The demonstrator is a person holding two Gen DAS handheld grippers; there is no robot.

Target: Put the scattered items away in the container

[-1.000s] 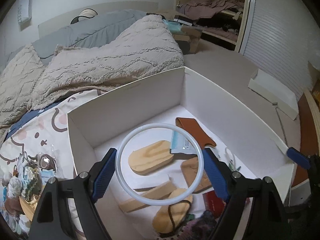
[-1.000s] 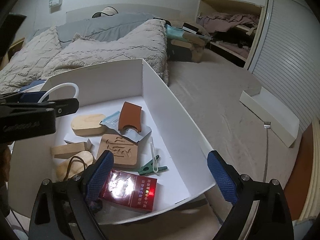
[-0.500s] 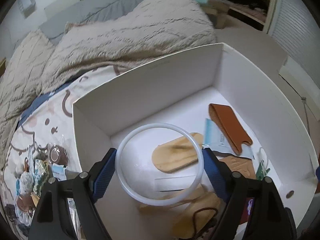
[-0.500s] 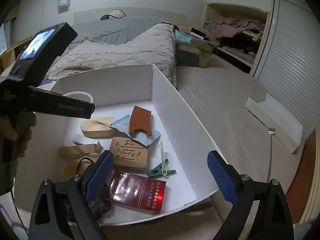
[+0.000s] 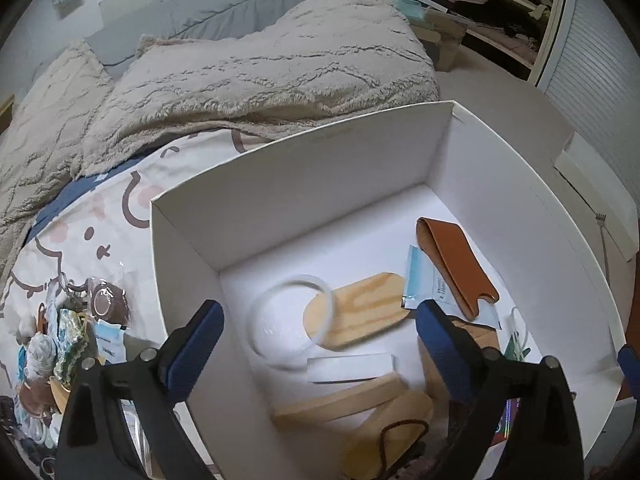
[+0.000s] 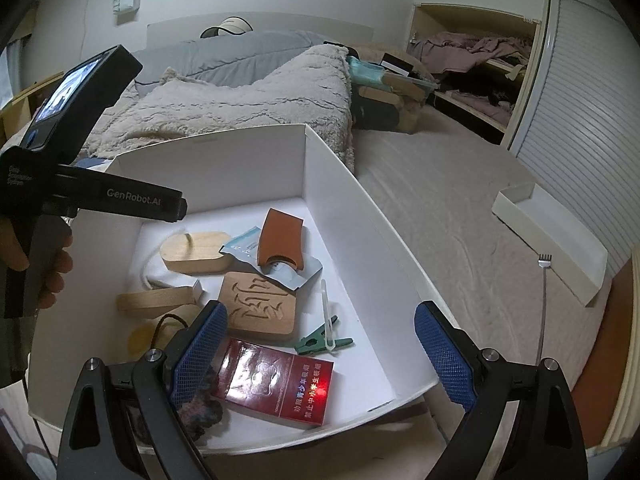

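Note:
A white box (image 5: 320, 168) stands on the bed. A white ring (image 5: 290, 320), blurred, lies or falls inside it, partly over an oval wooden block (image 5: 356, 312). My left gripper (image 5: 316, 344) is open and empty above the box's near left part; it shows in the right wrist view (image 6: 120, 200). The box (image 6: 340, 184) also holds a brown leather sleeve (image 6: 282, 236), a carved wooden block (image 6: 260, 306), a red cigarette pack (image 6: 280, 380) and a green clip (image 6: 320, 340). My right gripper (image 6: 316, 360) is open and empty above the box's near edge.
A pile of small scattered items (image 5: 64, 336) lies on the patterned sheet left of the box. A beige blanket (image 5: 248, 72) is heaped behind the box. A white tray (image 6: 552, 232) lies on the mattress to the right.
My left gripper has opened and let go of the white ring, which has dropped into the box. The right gripper has stayed open over the box's near edge.

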